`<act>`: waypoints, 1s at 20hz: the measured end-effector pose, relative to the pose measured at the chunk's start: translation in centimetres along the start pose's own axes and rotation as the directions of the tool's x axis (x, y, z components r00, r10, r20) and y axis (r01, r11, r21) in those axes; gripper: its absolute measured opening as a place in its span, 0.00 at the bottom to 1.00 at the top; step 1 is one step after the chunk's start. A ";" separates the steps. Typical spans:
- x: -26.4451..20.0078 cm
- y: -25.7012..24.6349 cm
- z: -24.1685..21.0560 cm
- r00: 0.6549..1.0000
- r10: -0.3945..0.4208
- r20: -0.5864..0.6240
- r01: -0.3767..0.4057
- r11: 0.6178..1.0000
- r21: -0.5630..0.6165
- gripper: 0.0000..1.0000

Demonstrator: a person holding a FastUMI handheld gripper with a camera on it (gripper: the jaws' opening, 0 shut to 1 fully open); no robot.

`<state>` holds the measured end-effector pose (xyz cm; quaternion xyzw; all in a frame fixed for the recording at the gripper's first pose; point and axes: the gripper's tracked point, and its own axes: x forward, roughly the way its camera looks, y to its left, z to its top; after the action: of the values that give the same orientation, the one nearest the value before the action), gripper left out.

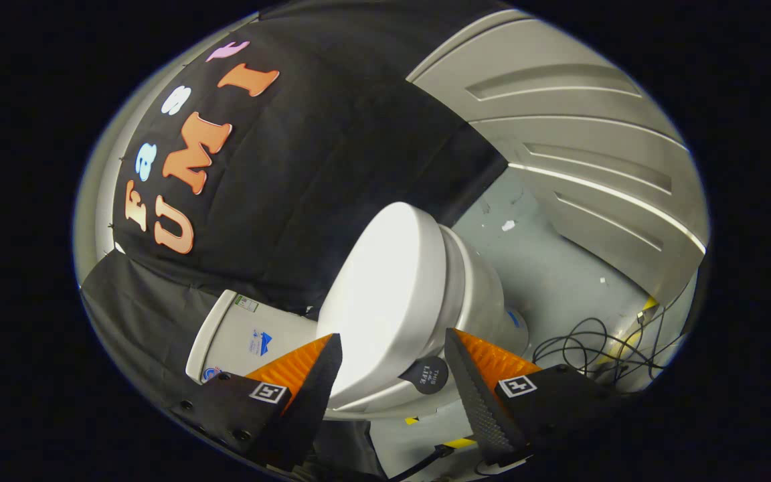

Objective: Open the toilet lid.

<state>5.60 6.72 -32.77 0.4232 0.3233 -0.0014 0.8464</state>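
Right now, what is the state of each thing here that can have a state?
toilet lid: closed, lying down on the seat.
gripper: open, one finger on each side of the lid's front edge, not pressing on it.
cables: loose and tangled on the floor beside the toilet.

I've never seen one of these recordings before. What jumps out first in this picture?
The white toilet, lid down, sits just ahead of the gripper, whose jaws stand open with the lid's front edge between them. Behind it are the white tank and a black cloth wall. Beyond the bowl, dark cables tangle on the pale floor.
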 end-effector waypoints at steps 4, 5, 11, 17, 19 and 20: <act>0.8 -2.1 -2.4 0.995 -0.024 -0.100 0.038 0.990 0.136 0.99; 1.1 -2.3 -2.9 0.993 -0.019 -0.119 0.039 0.985 0.167 0.99; 1.8 -1.9 -3.7 0.986 0.059 -0.154 -0.011 0.955 0.296 0.96; 2.5 -1.7 -4.1 0.981 0.091 -0.170 -0.033 0.949 0.313 0.82; 2.9 -2.3 -4.4 0.981 0.076 -0.180 -0.014 0.947 0.322 0.70; 3.0 -2.7 -4.6 0.980 0.069 -0.185 -0.004 0.944 0.329 0.65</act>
<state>4.71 9.09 -38.30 0.5617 0.3917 0.0021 0.7287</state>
